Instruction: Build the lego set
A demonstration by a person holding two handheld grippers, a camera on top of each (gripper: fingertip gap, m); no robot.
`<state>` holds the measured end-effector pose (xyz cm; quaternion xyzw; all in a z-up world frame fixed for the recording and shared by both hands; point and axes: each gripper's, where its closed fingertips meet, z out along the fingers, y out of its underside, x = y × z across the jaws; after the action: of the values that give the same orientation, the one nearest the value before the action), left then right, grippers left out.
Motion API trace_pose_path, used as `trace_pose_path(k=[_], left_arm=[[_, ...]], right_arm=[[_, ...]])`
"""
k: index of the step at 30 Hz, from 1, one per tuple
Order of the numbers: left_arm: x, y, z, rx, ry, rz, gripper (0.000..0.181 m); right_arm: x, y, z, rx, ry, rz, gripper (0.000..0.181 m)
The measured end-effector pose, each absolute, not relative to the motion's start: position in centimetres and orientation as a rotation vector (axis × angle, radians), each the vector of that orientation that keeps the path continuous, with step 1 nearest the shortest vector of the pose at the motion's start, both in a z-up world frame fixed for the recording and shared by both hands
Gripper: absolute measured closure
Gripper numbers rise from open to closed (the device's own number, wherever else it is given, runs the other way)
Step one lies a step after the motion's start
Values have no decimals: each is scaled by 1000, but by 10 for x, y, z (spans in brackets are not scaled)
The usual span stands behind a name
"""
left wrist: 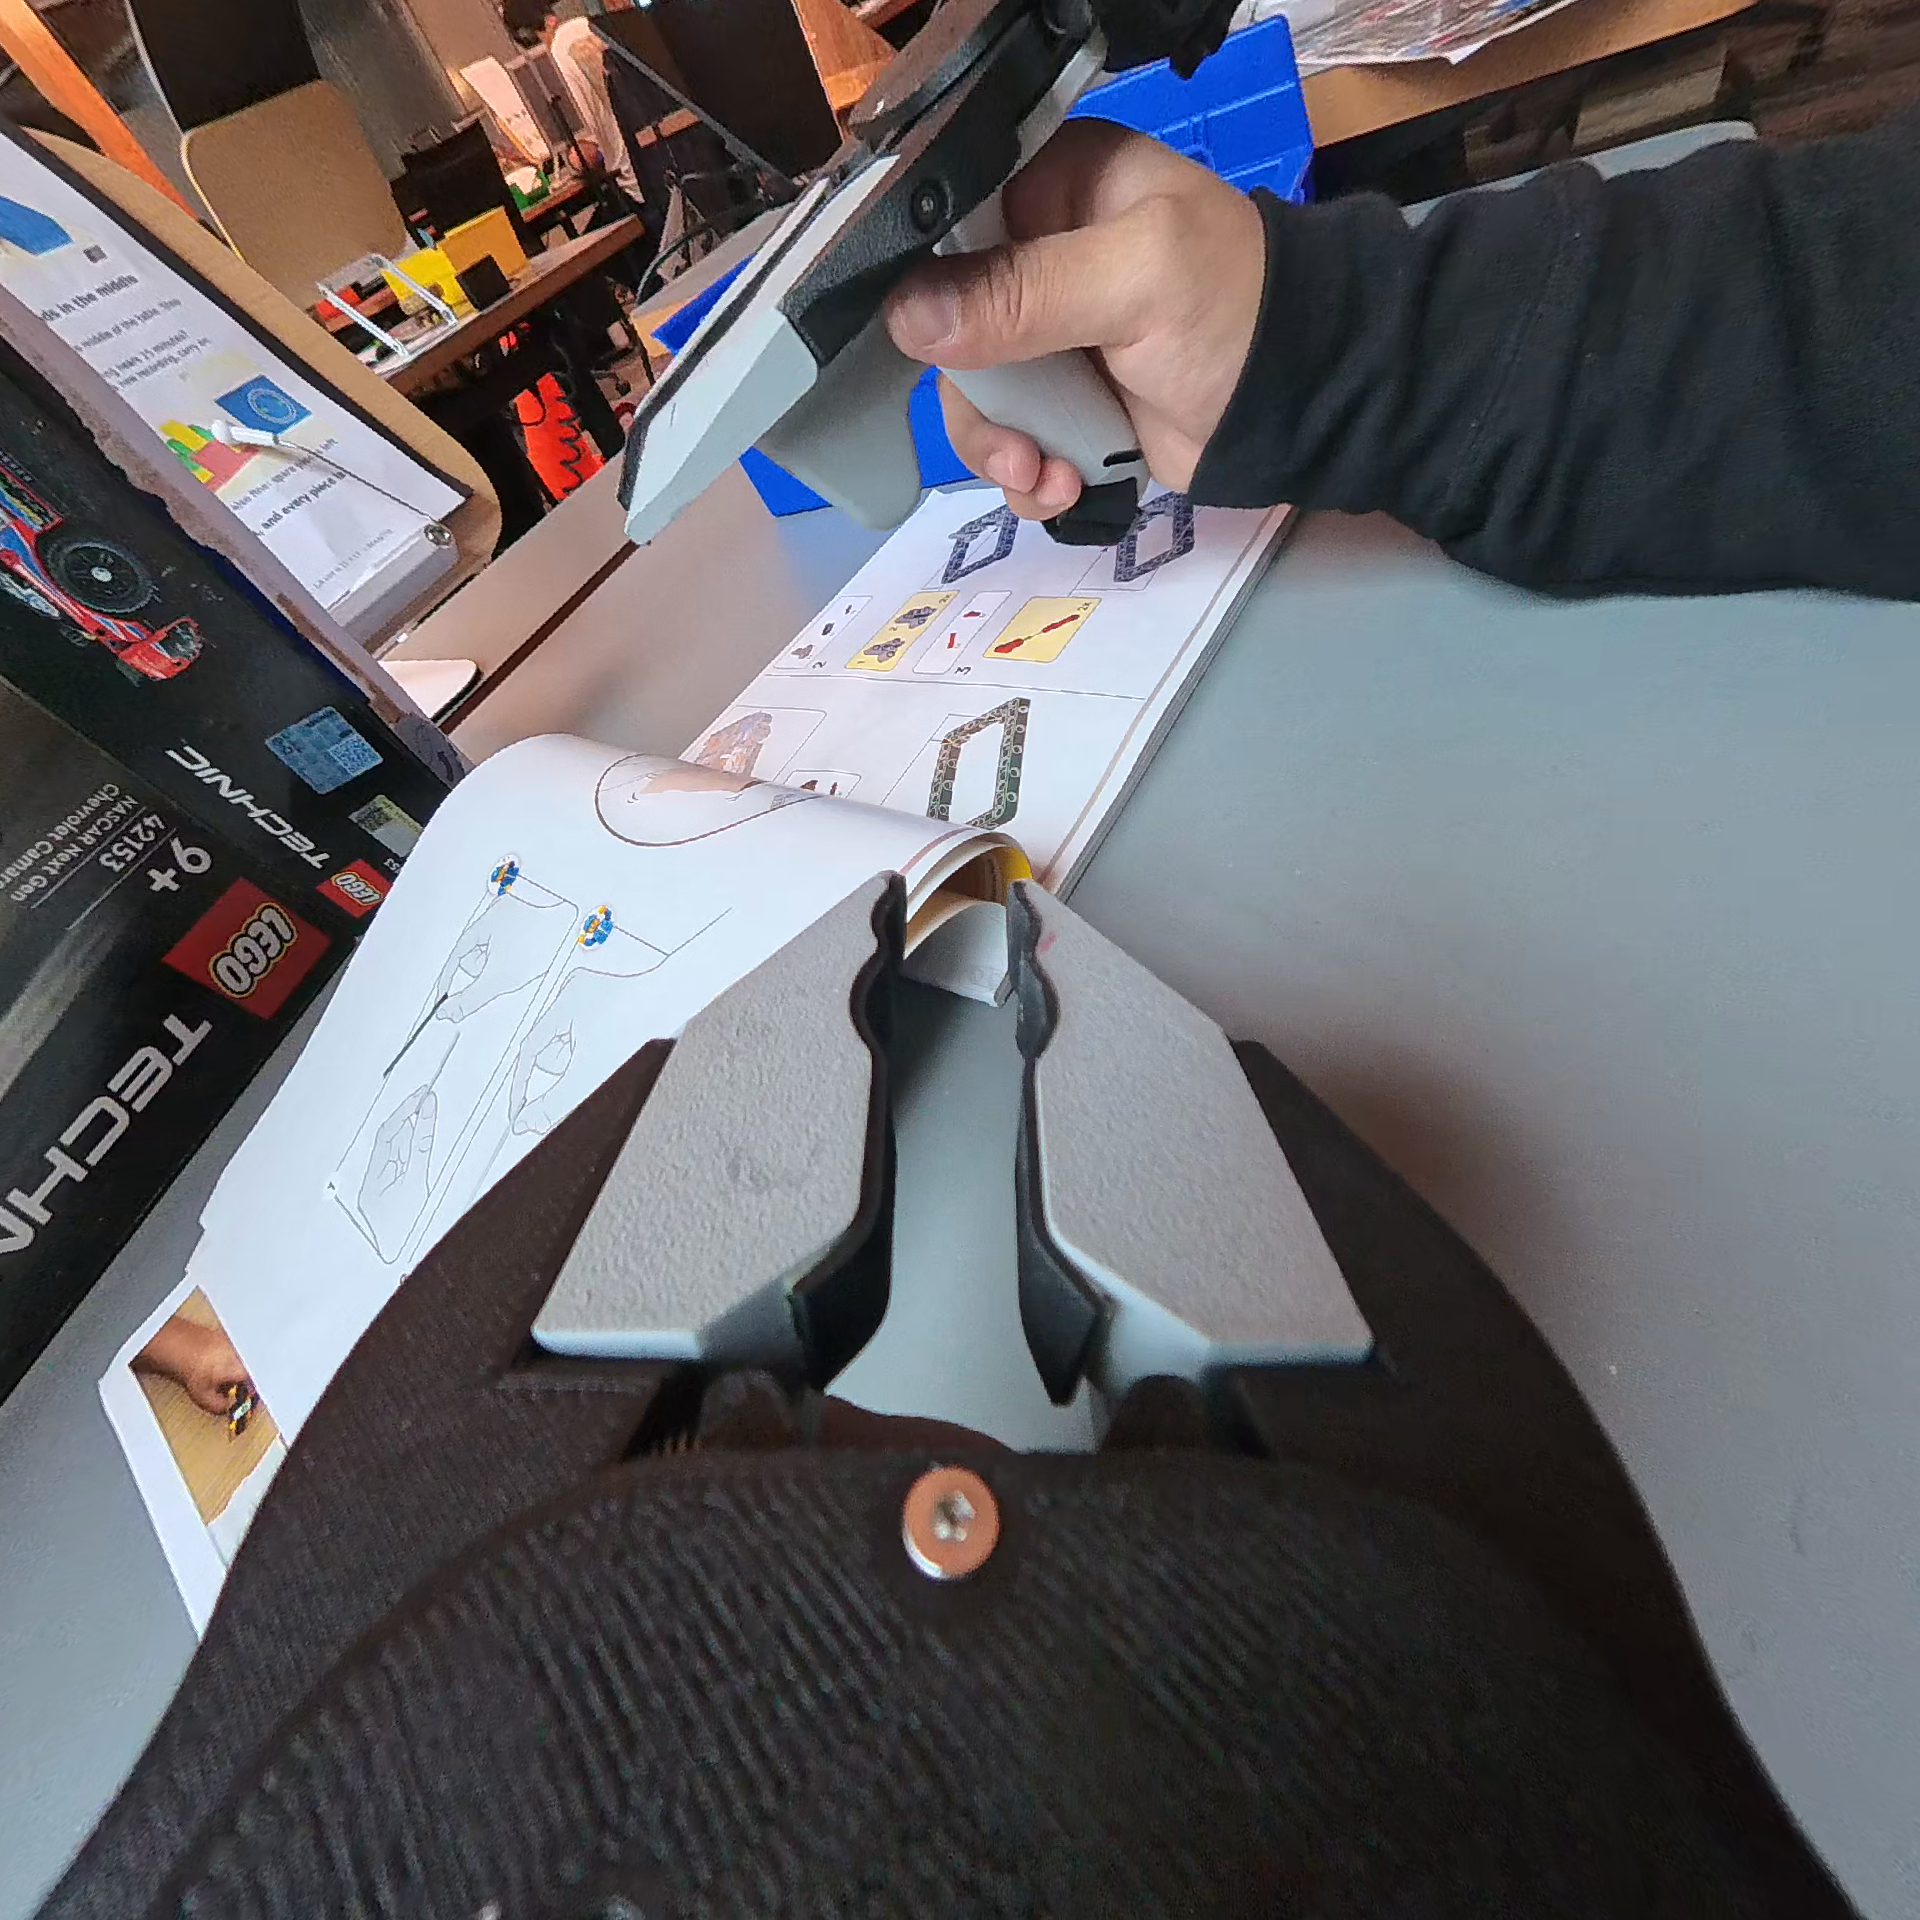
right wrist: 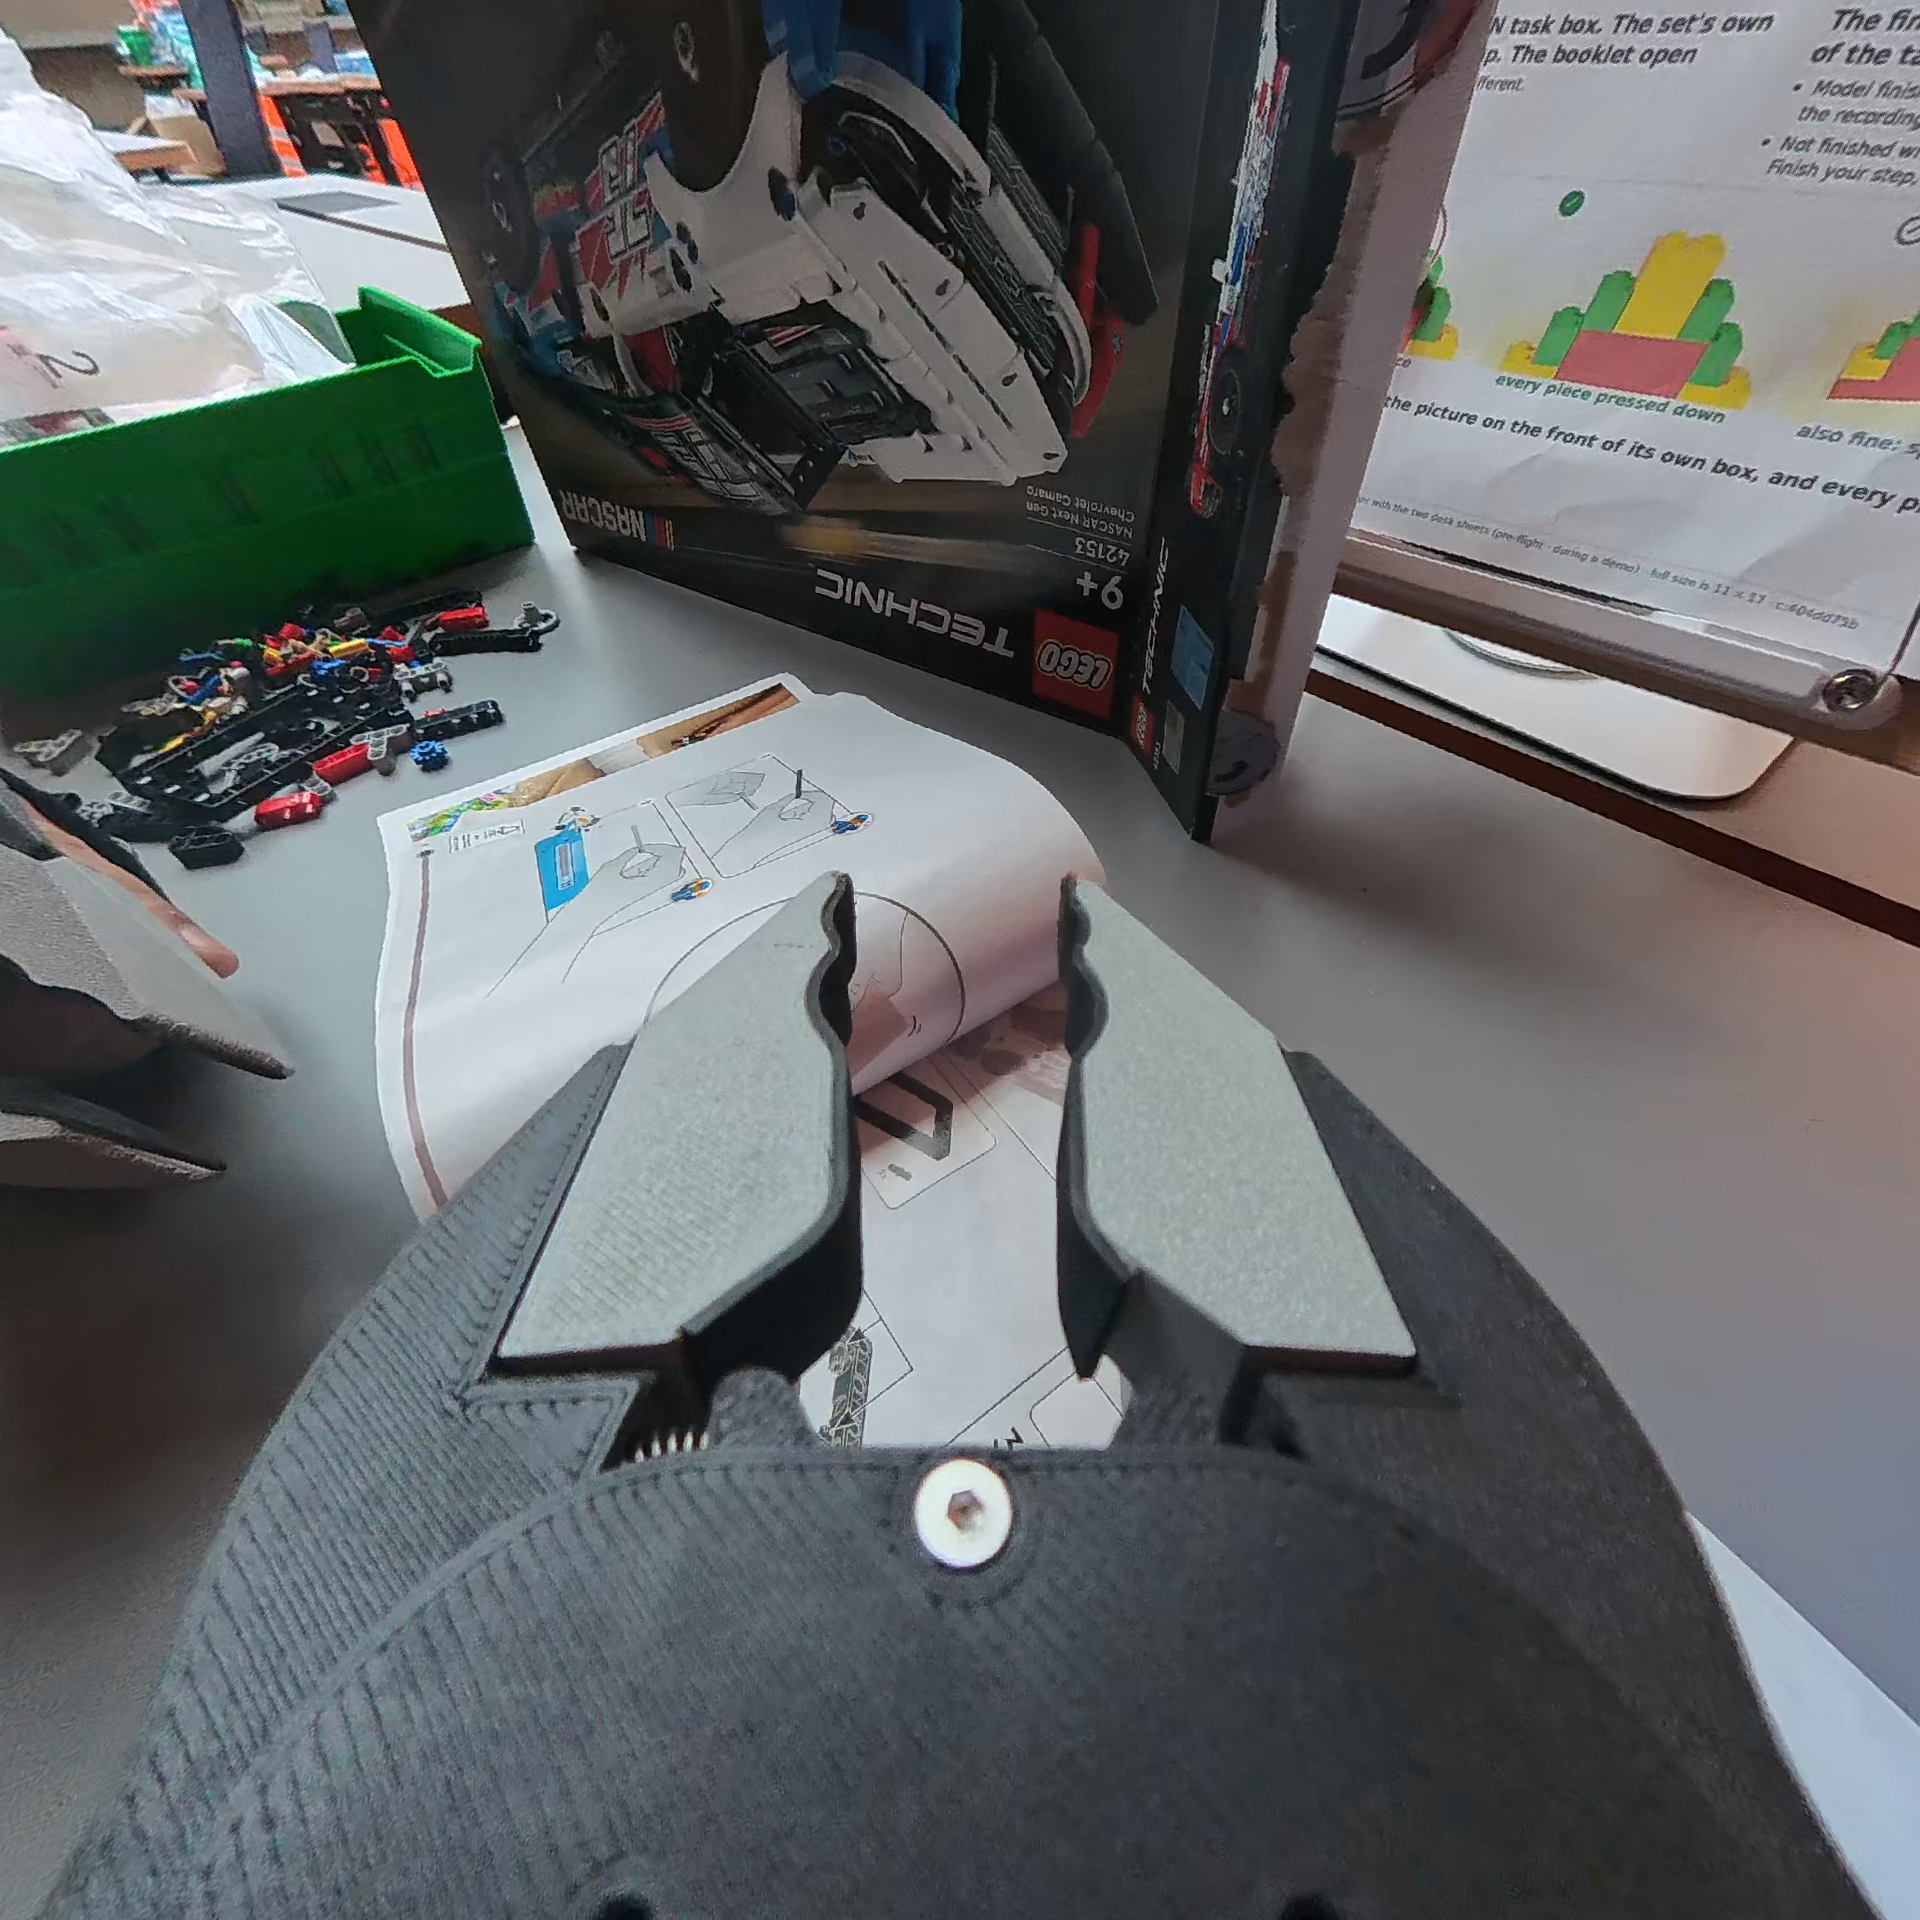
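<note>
A curled page of the booklet (left wrist: 665, 935) is pinched at the left gripper (left wrist: 956, 925) tips; the right gripper (right wrist: 956, 935) hangs open above it. Loose pieces (right wrist: 291, 707) lie far left. The page is best turned slowly and flattened, to avoid tearing.

Both views bright, even indoor light, no harsh glare. Soft shadow under the curled booklet page (left wrist: 790, 831) and under the tool (right wrist: 956, 914) in the right wrist view. Strong wide-angle bending at frame edges; box (right wrist: 831, 364) leans and stretches. Nearest tool body at bottom slightly soft. Background room upper left of left wrist view dimmer, warm-toned, mildly blurred. Counter (left wrist: 1558, 935) evenly lit grey.
</note>
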<state>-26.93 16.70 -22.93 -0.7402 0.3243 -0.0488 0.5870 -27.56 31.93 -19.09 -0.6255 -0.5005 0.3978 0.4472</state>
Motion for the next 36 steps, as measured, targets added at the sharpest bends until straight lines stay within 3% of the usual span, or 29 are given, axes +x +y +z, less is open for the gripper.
trace_pose_path(k=[36], left_arm=[[-267,165,-235,-1727,811,-50,165]], right_arm=[[-289,307,-211,-1559,-1326,969,144]])
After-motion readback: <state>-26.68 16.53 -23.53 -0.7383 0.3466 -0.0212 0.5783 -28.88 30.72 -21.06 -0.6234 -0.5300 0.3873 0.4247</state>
